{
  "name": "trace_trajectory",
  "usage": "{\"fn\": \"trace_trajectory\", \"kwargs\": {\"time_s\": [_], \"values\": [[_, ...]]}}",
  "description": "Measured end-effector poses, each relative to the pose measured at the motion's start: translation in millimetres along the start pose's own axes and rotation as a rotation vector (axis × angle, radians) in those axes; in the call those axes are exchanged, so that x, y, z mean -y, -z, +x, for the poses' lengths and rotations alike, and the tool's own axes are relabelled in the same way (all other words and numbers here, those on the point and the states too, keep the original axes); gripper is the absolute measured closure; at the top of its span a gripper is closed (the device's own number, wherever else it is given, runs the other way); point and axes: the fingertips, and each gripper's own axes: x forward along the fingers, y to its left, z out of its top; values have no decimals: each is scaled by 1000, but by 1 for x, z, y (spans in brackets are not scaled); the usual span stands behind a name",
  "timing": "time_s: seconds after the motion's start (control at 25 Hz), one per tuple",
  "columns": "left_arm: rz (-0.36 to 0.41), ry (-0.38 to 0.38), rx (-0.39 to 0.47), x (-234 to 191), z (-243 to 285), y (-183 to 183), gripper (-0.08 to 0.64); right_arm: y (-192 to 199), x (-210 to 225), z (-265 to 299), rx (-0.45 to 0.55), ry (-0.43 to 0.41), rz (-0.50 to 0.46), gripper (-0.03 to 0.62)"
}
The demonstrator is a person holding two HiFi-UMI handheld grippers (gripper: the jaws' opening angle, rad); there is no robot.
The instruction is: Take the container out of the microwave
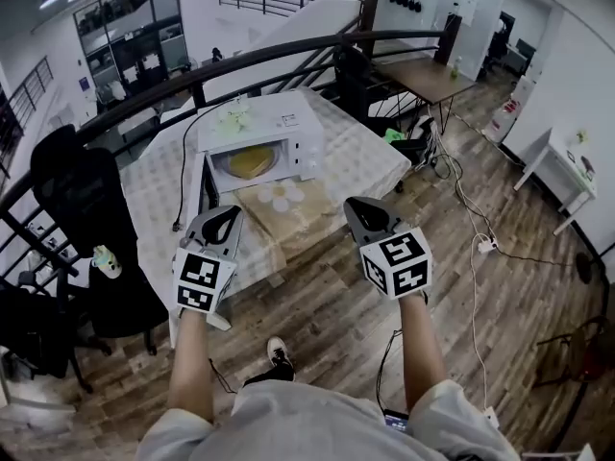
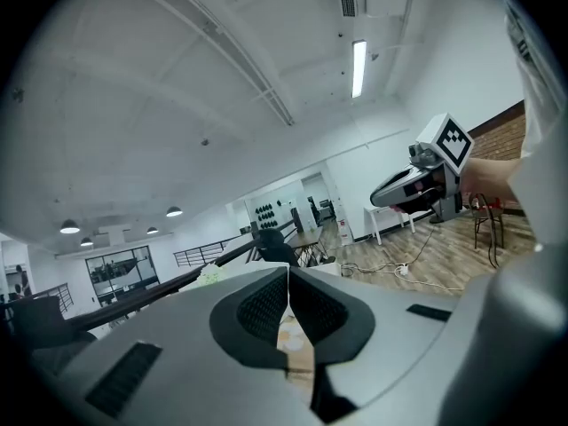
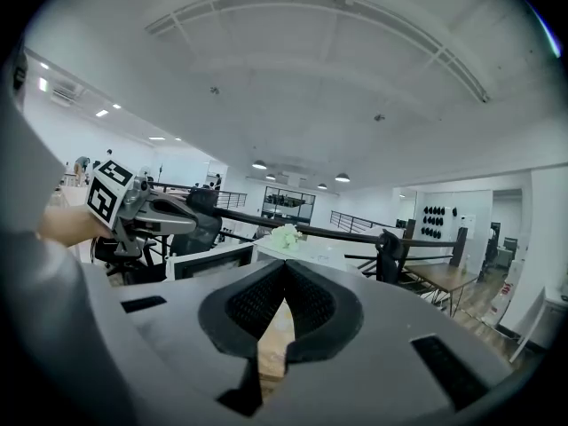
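The white microwave [image 1: 279, 128] stands on a cloth-covered table [image 1: 360, 157], its door [image 1: 206, 185] swung open to the left. Inside lies a round yellowish container [image 1: 252, 161]. My left gripper [image 1: 229, 215] hovers short of the table's near edge, below the open door, jaws shut and empty. To its right my right gripper [image 1: 356, 206] is at the same height, also shut with nothing in it. In the left gripper view the shut pads [image 2: 266, 304] hide most of the table. The right gripper view shows the microwave [image 3: 213, 260] beyond its closed pads [image 3: 306, 302].
A brown board [image 1: 288, 214] with small white pieces lies on the table in front of the microwave. A pale green item [image 1: 233, 115] sits on top of it. A black office chair [image 1: 82, 200] stands left, a dark railing [image 1: 240, 60] behind, cables [image 1: 471, 233] on the wooden floor right.
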Motion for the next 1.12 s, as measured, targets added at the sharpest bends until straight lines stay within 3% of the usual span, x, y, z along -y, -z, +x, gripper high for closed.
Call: {"fn": "trace_trajectory", "kwargs": {"time_s": [0.4, 0.64, 0.96, 1.12], "values": [[-30, -1, -5, -73, 79, 19, 540, -19, 40, 98, -4, 6, 6, 577], [-44, 11, -17, -102, 119, 34, 540, -11, 64, 152, -49, 36, 38, 577], [-47, 11, -106, -117, 172, 55, 540, 8, 87, 206, -90, -12, 44, 577], [-101, -4, -175, -120, 211, 78, 540, 26, 113, 246, -122, -56, 49, 577]]}}
